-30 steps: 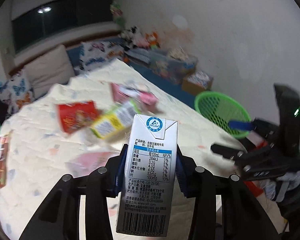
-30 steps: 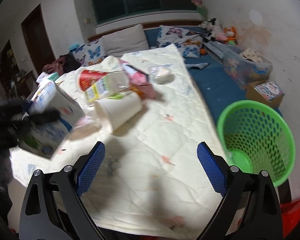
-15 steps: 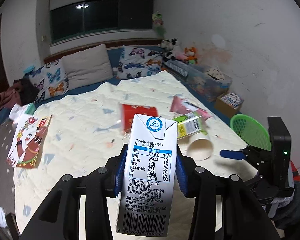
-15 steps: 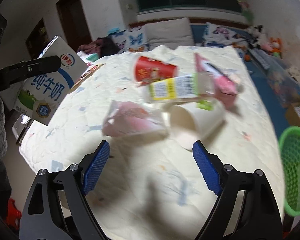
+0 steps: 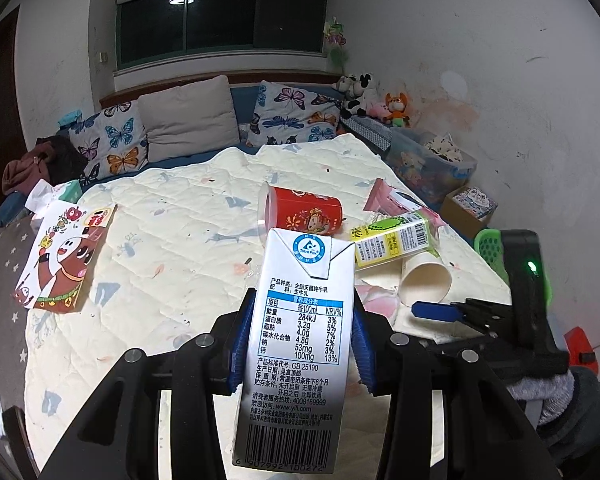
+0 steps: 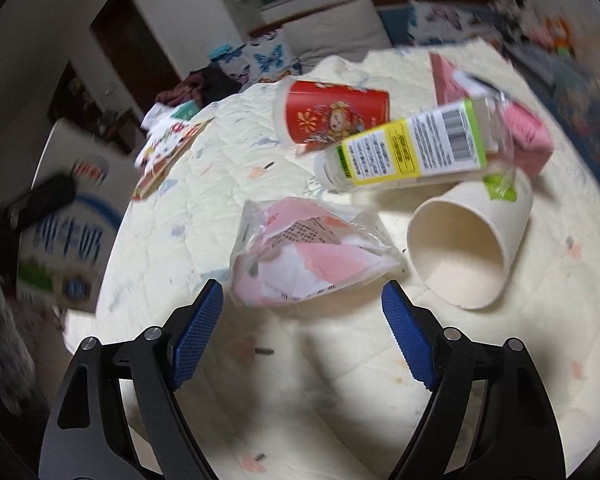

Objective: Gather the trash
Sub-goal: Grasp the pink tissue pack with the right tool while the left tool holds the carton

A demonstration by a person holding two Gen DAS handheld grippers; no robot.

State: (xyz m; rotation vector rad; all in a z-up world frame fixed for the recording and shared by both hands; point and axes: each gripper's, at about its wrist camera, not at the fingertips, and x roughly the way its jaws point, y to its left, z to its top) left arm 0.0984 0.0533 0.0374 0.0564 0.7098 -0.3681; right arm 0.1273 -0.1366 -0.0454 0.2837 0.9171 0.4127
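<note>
1. Milk carton [image 5: 300, 344]: smooth, slightly glossy printed paperboard.
2. Bedspread [image 6: 340, 380]: matt quilted cloth.
3. White cup [image 6: 468, 248]: matt paper.
4. Crumpled bag [image 6: 308, 256]: shiny clear plastic film.
5. Gripper pads [image 6: 196, 332]: rough-textured blue rubber or plastic.
6. Basket [image 5: 490, 248]: green plastic mesh.

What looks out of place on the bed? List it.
Litter on the quilt: a red cup, white cup and bottle tipped on their sides, beside a crumpled wrapper.
</note>
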